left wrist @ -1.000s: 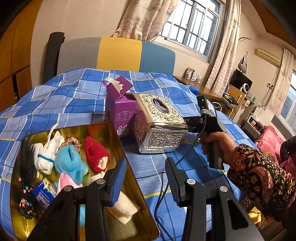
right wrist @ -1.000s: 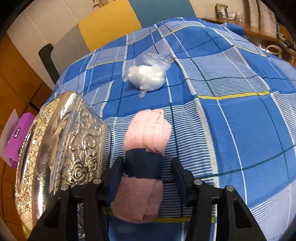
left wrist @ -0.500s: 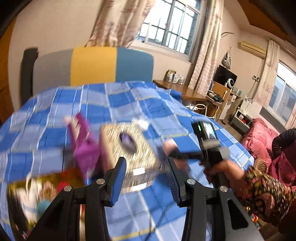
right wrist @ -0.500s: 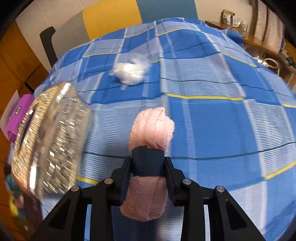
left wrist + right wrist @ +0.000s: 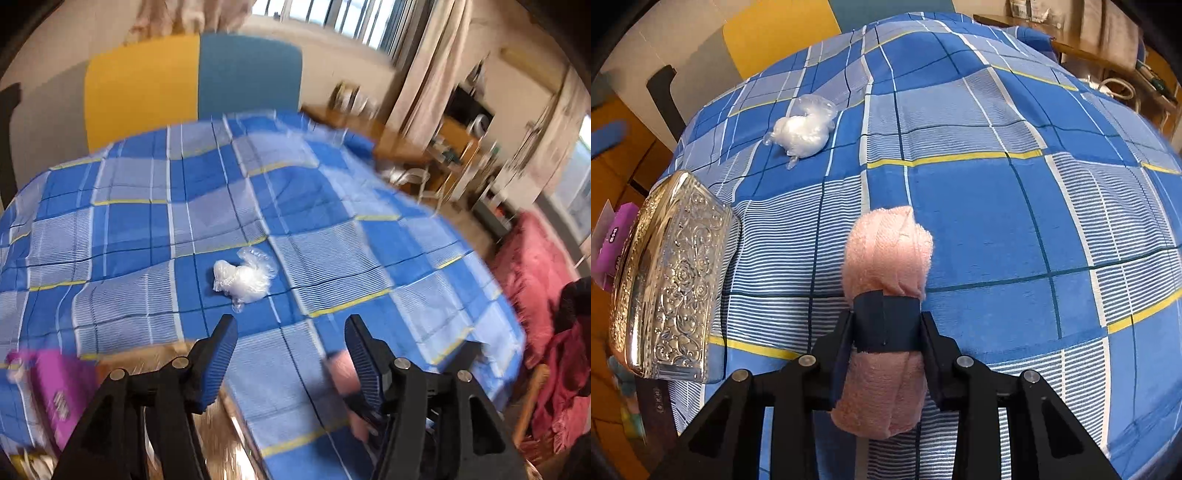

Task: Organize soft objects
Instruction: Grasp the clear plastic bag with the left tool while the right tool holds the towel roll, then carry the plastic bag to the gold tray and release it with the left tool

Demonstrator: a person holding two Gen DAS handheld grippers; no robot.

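My right gripper [image 5: 886, 325] is shut on a rolled pink towel [image 5: 888, 254] with a dark band around it, held just above the blue checked bedspread [image 5: 997, 206]. A clear plastic bag of white stuff [image 5: 803, 129] lies further back on the bed; it also shows in the left wrist view [image 5: 243, 278]. My left gripper [image 5: 288, 354] is open and empty, above the bed, with the bag ahead of it. The pink towel [image 5: 343, 369] shows blurred beside its right finger.
An embossed silver tissue box [image 5: 668, 280] lies on the bed left of the towel, with a purple carton [image 5: 613, 240] beyond it; the carton [image 5: 59, 387] is blurred at lower left in the left wrist view. A padded headboard [image 5: 192, 81] stands behind. Furniture stands to the right.
My right gripper closed on the pink towel and lifted it. My left gripper swung up and right, away from the gold tray, and now faces the plastic bag.
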